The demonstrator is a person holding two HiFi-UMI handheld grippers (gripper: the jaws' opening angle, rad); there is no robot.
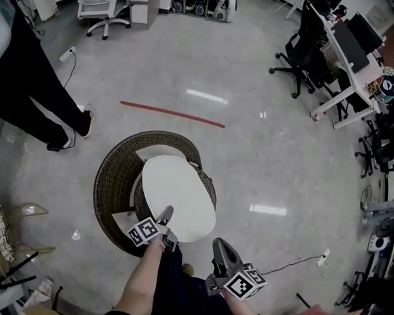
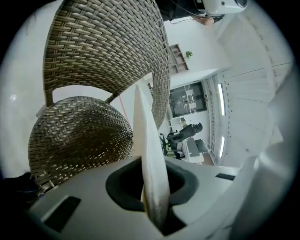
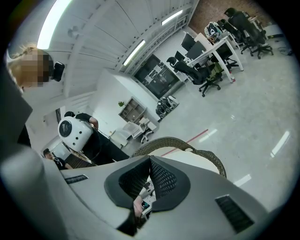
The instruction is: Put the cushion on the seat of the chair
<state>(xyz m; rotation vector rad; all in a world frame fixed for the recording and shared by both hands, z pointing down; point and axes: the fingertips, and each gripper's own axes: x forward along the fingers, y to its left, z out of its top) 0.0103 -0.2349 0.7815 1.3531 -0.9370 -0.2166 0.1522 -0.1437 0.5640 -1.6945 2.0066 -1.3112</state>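
A round brown wicker chair (image 1: 114, 182) stands on the floor just in front of me. A white oval cushion (image 1: 178, 196) lies tilted over its seat, its near edge sticking out past the chair's front. My left gripper (image 1: 168, 216) is shut on that near edge. In the left gripper view the cushion (image 2: 150, 154) runs edge-on out of the pinching jaws of the left gripper (image 2: 154, 201), with the chair's woven back (image 2: 108, 47) behind. My right gripper (image 1: 221, 246) hovers to the right of the chair, shut and empty; its view shows the right gripper (image 3: 149, 161) below the chair (image 3: 187, 143).
A person in dark clothes (image 1: 26, 75) stands at the upper left. A red tape line (image 1: 173, 114) crosses the floor beyond the chair. Desks (image 1: 354, 51) and black office chairs (image 1: 306, 50) line the right side. A power strip with cable (image 1: 323, 254) lies at lower right.
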